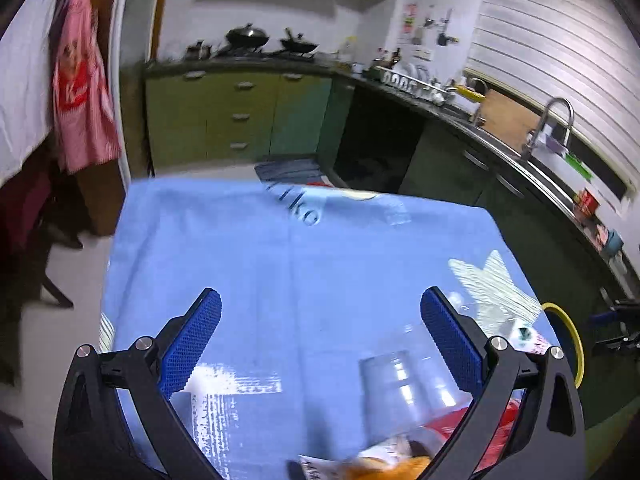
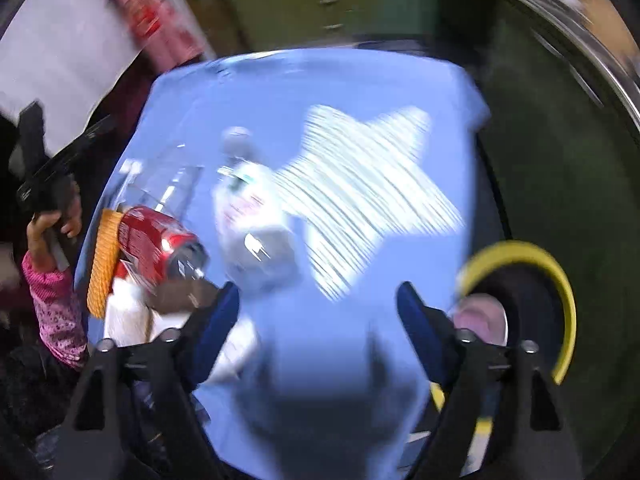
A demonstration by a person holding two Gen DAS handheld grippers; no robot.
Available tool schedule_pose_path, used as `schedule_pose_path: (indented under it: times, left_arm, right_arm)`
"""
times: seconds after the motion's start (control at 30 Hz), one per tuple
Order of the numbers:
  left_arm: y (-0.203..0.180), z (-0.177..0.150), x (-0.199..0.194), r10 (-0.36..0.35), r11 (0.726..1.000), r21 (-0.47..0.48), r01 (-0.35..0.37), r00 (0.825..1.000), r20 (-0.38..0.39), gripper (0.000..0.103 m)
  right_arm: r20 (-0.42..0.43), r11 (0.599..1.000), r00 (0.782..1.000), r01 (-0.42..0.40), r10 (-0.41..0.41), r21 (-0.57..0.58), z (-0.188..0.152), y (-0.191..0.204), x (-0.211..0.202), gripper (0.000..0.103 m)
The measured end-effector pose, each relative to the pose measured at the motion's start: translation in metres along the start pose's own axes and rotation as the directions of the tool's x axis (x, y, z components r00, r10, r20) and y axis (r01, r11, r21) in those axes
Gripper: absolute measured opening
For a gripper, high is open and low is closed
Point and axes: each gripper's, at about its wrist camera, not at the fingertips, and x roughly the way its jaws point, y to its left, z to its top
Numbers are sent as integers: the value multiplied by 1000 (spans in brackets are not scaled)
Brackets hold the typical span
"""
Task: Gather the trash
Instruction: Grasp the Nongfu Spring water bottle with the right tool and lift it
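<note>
Trash lies on a table under a blue cloth. In the left wrist view a clear plastic cup lies on its side just inside the right finger, with a red can and an orange wrapper nearer the camera. My left gripper is open above the cloth, gripping nothing. The blurred right wrist view shows the red can, an orange item and a small white bottle left of my open, empty right gripper. A yellow-rimmed bin stands off the table's right edge.
Green cabinets, a stove with woks and a sink with a faucet line the far and right walls. A pink apron hangs at the left. A hand in a pink sleeve holds the left gripper.
</note>
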Motion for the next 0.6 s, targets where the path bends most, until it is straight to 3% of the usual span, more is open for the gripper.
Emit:
schedule_pose_path:
  times: [0.1, 0.23, 0.6]
  left_arm:
    - [9, -9, 12, 21, 1000, -15, -21, 1000, -16, 98]
    - [12, -19, 22, 22, 999, -31, -23, 999, -35, 98]
    - [-4, -28, 32, 18, 1000, 23, -16, 997, -76, 98]
  right_arm:
    - [-78, 995, 997, -15, 7, -94, 37, 34, 30, 80]
    - [-163, 986, 985, 20, -48, -167, 63, 57, 66, 80]
    - [-284, 977, 953, 42, -102, -210, 78, 59, 122, 81]
